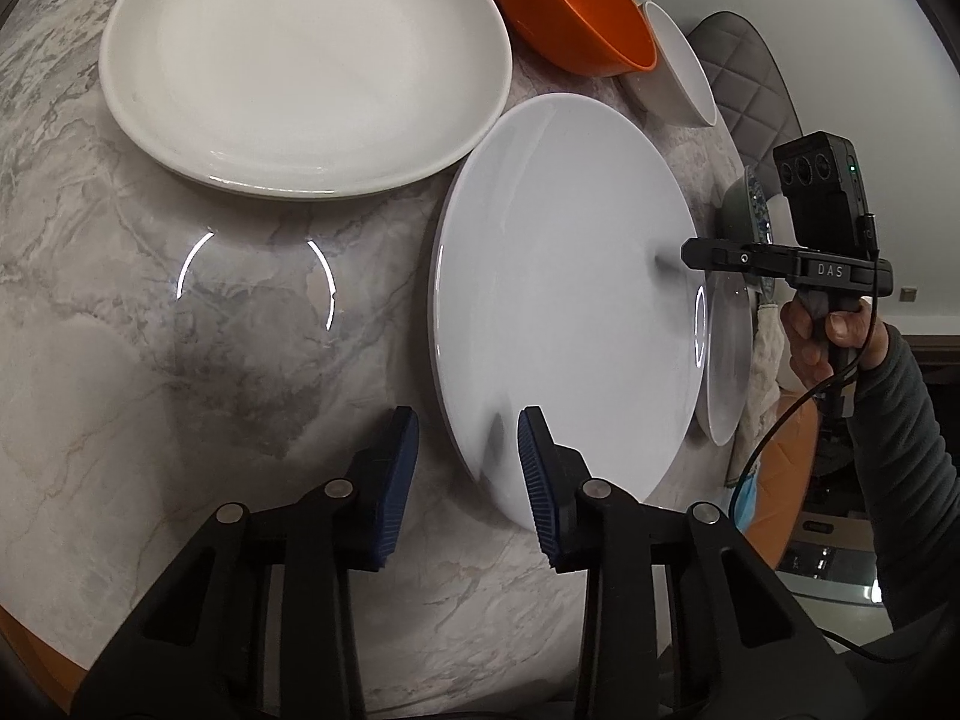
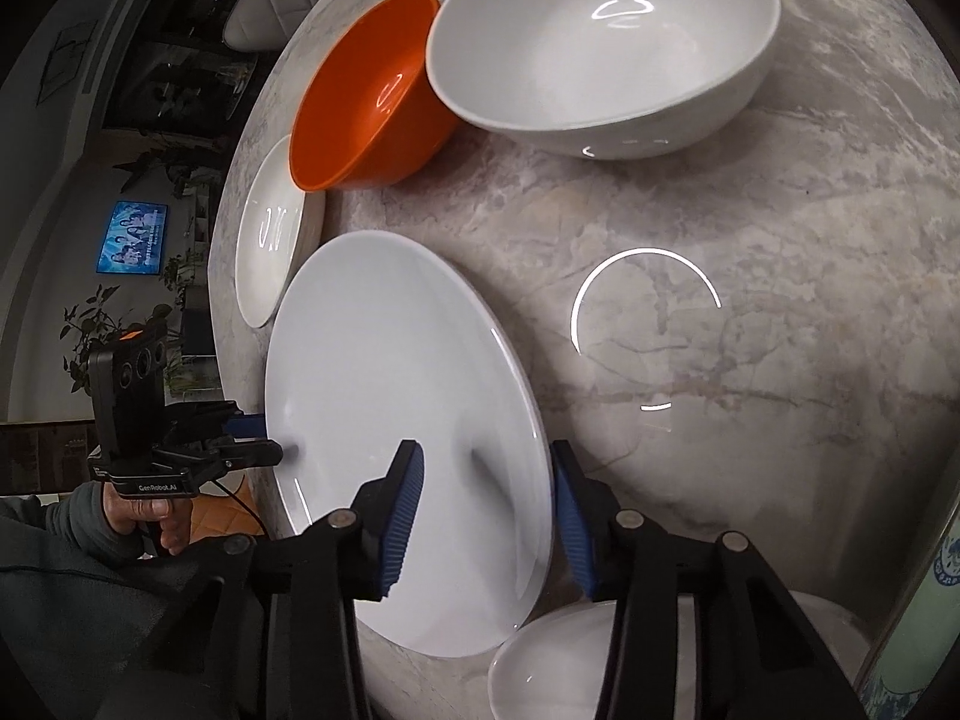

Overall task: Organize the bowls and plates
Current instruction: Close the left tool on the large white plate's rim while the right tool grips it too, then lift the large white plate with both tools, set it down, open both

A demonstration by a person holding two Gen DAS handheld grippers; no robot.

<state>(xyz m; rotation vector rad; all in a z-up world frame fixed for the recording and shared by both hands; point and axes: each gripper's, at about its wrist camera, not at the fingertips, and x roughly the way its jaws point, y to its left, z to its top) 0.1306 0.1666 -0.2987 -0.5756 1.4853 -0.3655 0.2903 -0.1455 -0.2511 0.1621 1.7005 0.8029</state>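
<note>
A large flat white plate point(image 1: 564, 300) point(image 2: 408, 420) lies on the marble table between both grippers. My left gripper point(image 1: 468, 474) is open and straddles its near rim. My right gripper point(image 2: 486, 516) is open and straddles the opposite rim; it also shows in the left wrist view point(image 1: 690, 255). A cream deep plate point(image 1: 300, 60) point(image 2: 270, 240) lies beyond. An orange bowl point(image 1: 576, 6) point(image 2: 372, 96) stands beside a big white bowl point(image 2: 600, 42) point(image 1: 684, 66). A smaller white plate point(image 1: 729, 354) point(image 2: 552, 666) lies by the large plate.
The marble table point(image 1: 180, 360) point(image 2: 750, 300) runs to an edge near the right hand. A blue-patterned dish point(image 1: 753, 210) sits behind the right gripper. A quilted chair point(image 1: 744, 78) stands past the table. The left gripper shows in the right wrist view point(image 2: 264, 438).
</note>
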